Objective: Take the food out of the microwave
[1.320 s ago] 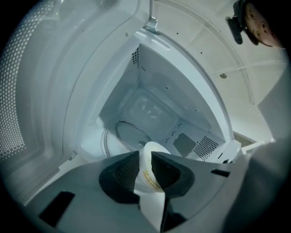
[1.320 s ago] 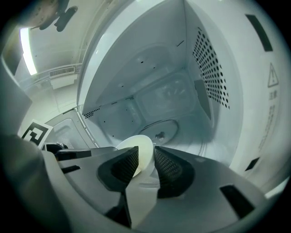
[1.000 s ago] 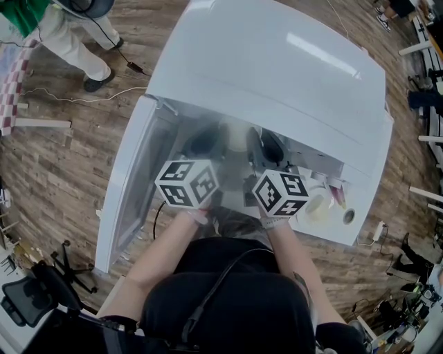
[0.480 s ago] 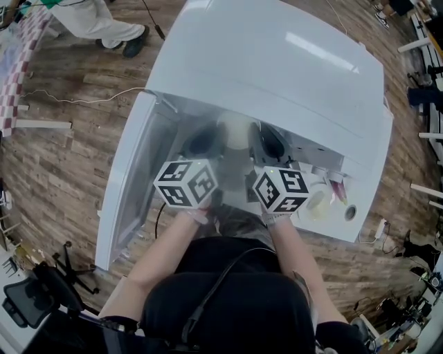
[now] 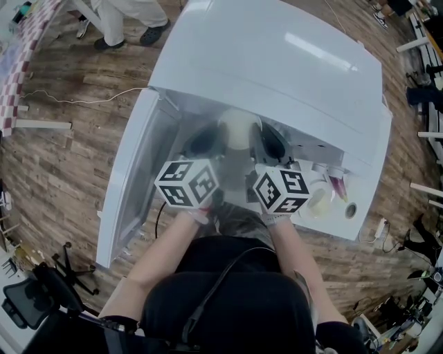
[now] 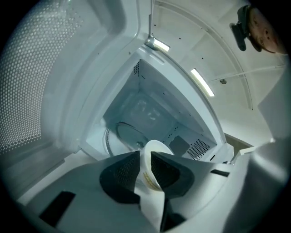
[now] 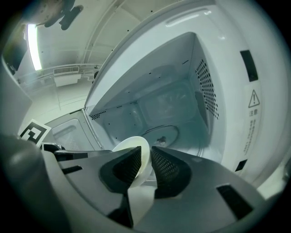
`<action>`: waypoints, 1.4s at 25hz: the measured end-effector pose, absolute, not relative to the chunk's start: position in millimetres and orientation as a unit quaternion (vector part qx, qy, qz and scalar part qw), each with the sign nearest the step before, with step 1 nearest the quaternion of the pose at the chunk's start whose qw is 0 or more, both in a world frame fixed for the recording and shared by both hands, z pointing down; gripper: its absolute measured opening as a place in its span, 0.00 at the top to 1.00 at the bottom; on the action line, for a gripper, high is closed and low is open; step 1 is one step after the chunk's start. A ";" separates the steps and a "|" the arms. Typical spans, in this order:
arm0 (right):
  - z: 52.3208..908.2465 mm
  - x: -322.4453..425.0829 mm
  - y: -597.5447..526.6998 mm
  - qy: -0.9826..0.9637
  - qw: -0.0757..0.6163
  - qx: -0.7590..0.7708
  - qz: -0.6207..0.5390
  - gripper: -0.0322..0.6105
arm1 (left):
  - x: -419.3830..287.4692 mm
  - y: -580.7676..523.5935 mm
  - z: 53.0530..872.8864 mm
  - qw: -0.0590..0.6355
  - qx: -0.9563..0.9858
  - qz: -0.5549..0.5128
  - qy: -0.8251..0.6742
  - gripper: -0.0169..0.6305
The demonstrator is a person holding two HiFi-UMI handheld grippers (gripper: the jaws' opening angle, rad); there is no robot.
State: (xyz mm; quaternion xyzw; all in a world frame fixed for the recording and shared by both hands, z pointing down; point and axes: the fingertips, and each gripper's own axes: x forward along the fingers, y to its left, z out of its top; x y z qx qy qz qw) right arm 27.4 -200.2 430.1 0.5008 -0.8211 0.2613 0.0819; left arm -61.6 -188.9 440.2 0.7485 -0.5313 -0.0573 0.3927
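The white microwave (image 5: 277, 62) stands with its door (image 5: 135, 180) swung open to the left. A white bowl (image 5: 239, 128) hangs at the mouth of the cavity, held between both grippers. My left gripper (image 6: 145, 166) is shut on the bowl's left rim (image 6: 152, 157). My right gripper (image 7: 146, 166) has just been closing with the bowl's right rim (image 7: 138, 154) between its jaws, and its pads now press on it. What the bowl holds is hidden. The glass turntable (image 7: 166, 134) behind it is bare.
The control panel with its knobs (image 5: 320, 204) is to the right of the cavity. The open door's mesh window (image 6: 27, 91) stands close on the left. A person's legs (image 5: 128, 21) show on the wooden floor at the top left.
The bowl shows more plainly at the microwave's mouth than a second ago. Both marker cubes have hardly shifted. The person at the top left has walked to the right.
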 end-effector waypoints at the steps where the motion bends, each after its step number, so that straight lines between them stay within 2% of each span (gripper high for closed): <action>1: 429.5 27.4 -198.9 -0.820 0.081 0.502 0.261 0.82 | -61.7 -188.0 439.5 0.392 0.749 -0.058 -0.531 0.85; 35: 430.7 39.6 -142.5 -0.797 0.071 0.533 0.275 0.82 | -50.1 -138.3 442.1 0.400 0.764 -0.037 -0.506 0.85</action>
